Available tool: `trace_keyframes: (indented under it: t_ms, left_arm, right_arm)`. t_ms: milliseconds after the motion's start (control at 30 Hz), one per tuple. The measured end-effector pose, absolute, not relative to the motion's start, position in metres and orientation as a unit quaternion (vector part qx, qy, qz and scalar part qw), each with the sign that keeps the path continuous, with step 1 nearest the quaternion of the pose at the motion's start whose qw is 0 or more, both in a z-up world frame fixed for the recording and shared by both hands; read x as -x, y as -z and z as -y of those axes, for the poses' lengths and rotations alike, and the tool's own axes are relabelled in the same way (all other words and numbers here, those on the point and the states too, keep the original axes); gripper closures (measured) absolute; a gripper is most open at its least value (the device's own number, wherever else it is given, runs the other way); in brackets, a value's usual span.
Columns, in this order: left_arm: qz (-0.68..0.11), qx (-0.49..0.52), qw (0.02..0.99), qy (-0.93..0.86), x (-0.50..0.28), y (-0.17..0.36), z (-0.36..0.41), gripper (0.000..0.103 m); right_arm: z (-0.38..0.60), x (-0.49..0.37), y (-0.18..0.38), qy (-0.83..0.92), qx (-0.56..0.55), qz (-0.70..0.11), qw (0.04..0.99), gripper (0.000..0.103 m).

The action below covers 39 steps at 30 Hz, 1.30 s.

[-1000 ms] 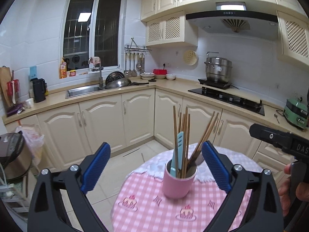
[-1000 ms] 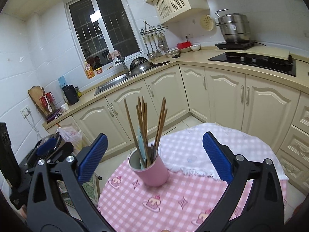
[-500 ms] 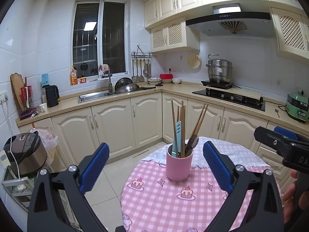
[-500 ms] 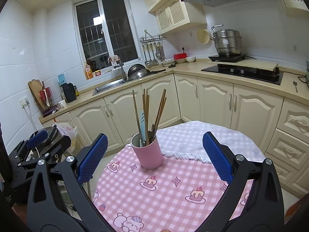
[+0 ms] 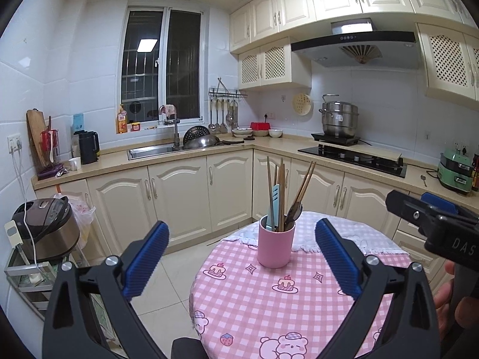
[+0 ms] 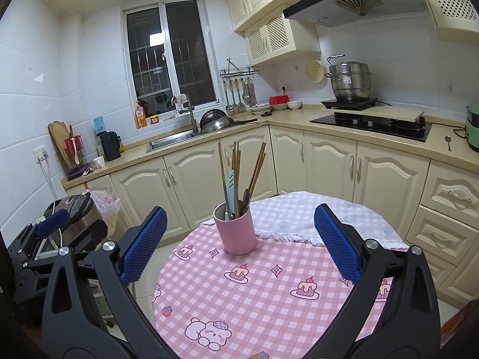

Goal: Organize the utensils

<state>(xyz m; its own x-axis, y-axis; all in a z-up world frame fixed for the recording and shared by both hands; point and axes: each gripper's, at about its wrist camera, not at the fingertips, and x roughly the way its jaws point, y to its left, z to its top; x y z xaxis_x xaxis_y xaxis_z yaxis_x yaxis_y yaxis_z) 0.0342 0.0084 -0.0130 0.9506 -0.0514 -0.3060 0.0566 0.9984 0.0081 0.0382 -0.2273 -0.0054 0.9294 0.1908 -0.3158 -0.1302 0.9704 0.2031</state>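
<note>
Presently I hold both tools back from the round table (image 6: 269,305) with nothing in them: the left gripper (image 5: 241,258) and the right gripper (image 6: 239,242) each stand with jaws spread wide, framing the pink cup (image 5: 274,245) without touching it, which I judge suits either a reach in or a drawing off. Item: pink cup, upright on the pink checked cloth (image 5: 254,305) near the table's far edge, just before a white cloth (image 6: 299,215). Contents: several wooden chopsticks (image 5: 305,179) fanned upward, one pale blue utensil (image 5: 274,203), one dark spoon (image 6: 245,197); no utensil lies loose on the table, so they already stand gathered.
</note>
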Motion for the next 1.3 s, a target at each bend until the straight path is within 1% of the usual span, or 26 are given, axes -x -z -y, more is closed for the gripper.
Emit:
trace_keyframes:
  t_ms: [433, 1300]
  left_arm:
    - [-0.155, 0.008, 0.987, 0.037, -0.028, 0.016, -0.019, 0.006]
    - [-0.165, 0.008, 0.986, 0.018, -0.033, 0.019, -0.027, 0.006]
  right_arm:
    - [0.221, -0.029, 0.002, -0.072, -0.095, -0.171, 0.978, 0.006]
    - [0.219, -0.033, 0.006, -0.067, -0.096, -0.173, 0.978, 0.006]
